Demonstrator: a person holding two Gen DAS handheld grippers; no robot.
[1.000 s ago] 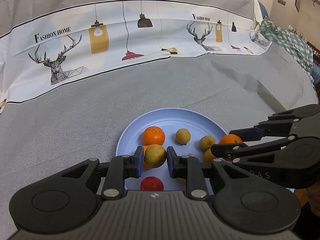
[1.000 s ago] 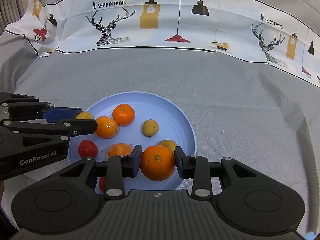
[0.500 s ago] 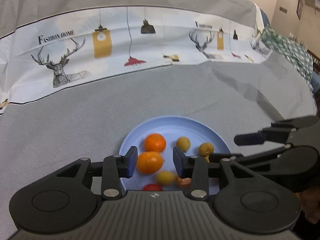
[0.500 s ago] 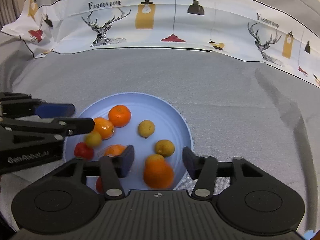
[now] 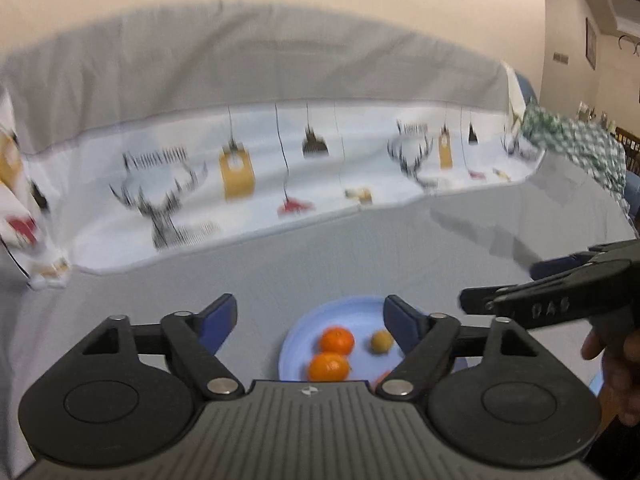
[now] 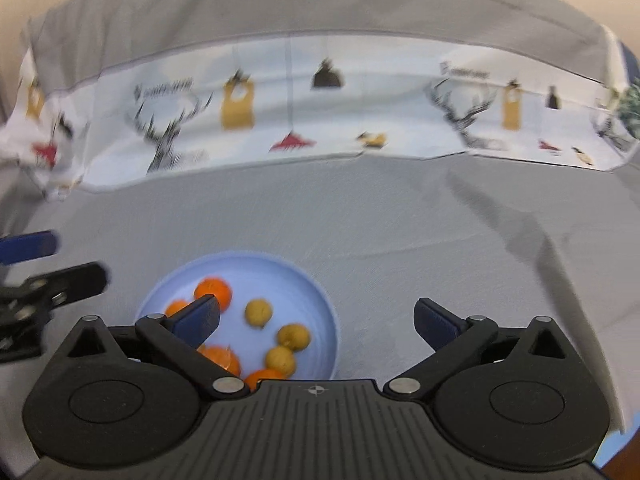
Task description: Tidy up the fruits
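Observation:
A light blue plate (image 6: 316, 292) lies on the grey cloth and holds several oranges (image 6: 214, 290) and small yellow-brown fruits (image 6: 258, 312). It also shows in the left wrist view (image 5: 304, 328) with oranges (image 5: 337, 339) and one yellow-brown fruit (image 5: 381, 342). My left gripper (image 5: 308, 318) is wide open and empty, raised back from the plate. My right gripper (image 6: 316, 322) is wide open and empty above the plate's near edge. Each gripper shows at the side of the other's view. Both views are blurred.
A white printed cloth with deer and lamps (image 6: 320, 120) hangs along the back of the grey-covered surface (image 6: 400, 220). A green checked cloth (image 5: 576, 148) lies at the far right. A hand (image 5: 616, 360) holds the right gripper.
Both grippers have let go of their fruits onto the plate, opened wide and pulled back and up. The plate now looks smaller and lower in both views.

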